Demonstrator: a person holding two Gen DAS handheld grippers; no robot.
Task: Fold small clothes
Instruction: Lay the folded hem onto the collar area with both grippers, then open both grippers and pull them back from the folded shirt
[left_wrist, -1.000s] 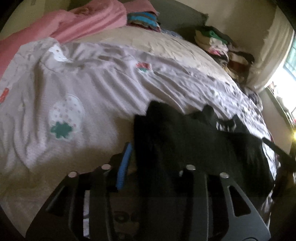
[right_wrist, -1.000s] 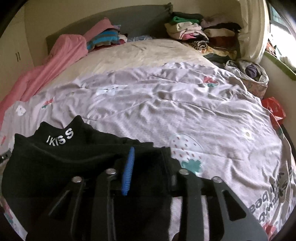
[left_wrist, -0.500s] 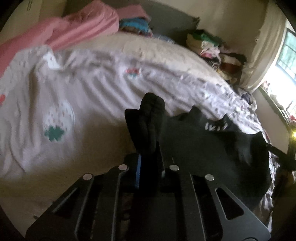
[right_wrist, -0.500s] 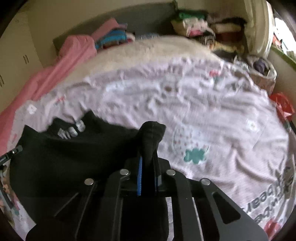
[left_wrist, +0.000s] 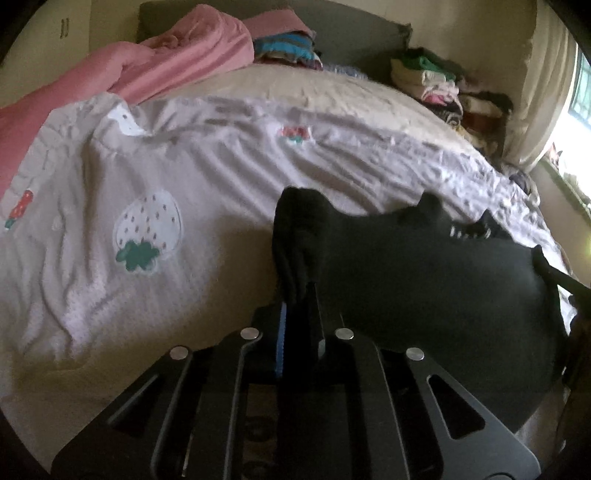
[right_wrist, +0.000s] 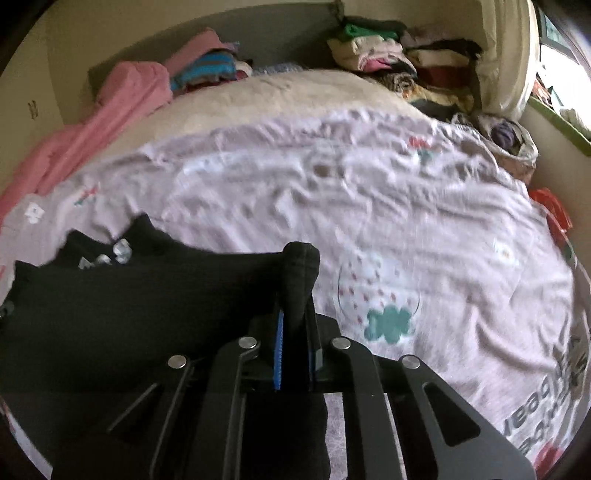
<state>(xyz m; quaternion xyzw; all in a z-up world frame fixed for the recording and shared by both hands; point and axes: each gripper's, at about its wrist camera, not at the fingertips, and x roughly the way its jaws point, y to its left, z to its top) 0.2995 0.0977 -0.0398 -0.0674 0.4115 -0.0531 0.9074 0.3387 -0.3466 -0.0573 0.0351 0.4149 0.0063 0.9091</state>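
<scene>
A small black garment (left_wrist: 424, 280) with white lettering near its neck lies on the pale printed bedspread (left_wrist: 192, 177). My left gripper (left_wrist: 297, 295) is shut on its left corner, and a bunched fold of black cloth sticks up out of the jaws. In the right wrist view the same black garment (right_wrist: 122, 306) stretches off to the left. There my right gripper (right_wrist: 295, 314) is shut on its right corner, with a rounded fold of cloth standing above the pads. The garment hangs taut between the two grippers.
A pink blanket (left_wrist: 155, 62) lies along the bed's far left. Folded striped clothes (right_wrist: 207, 70) sit by the grey headboard. A stack of folded clothes (right_wrist: 388, 59) stands at the far right corner. A cloth bag (right_wrist: 506, 136) rests at the bed's right edge.
Both grippers stood open around the garment's corners and have closed on them. The pinched corners now bunch up above the jaws and the cloth is pulled tighter between them.
</scene>
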